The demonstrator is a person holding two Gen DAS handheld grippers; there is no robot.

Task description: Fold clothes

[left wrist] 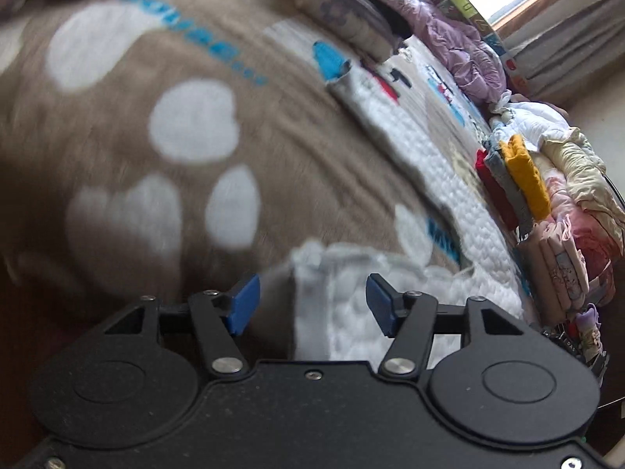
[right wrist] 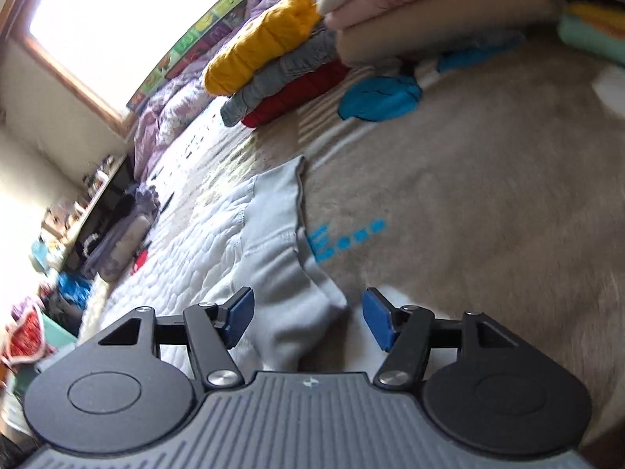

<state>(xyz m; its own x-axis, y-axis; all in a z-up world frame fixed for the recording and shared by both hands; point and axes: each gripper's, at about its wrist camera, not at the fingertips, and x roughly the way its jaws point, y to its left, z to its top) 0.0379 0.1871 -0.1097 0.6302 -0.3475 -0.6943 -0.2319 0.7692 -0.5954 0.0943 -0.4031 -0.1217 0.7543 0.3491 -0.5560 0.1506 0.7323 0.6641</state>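
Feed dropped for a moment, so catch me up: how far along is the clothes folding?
Done: a folded stack of yellow, grey and red garments sits at the far side of the blanket. In hand: nothing is gripped. The left gripper and right gripper are both open over the pale quilted garment, which lies between the jaws, pads not pressing. Left: that garment still looks only partly folded.

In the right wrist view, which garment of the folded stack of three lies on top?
The yellow garment lies on top. Under it is the grey garment, and the red garment is at the bottom, on the brown blanket.
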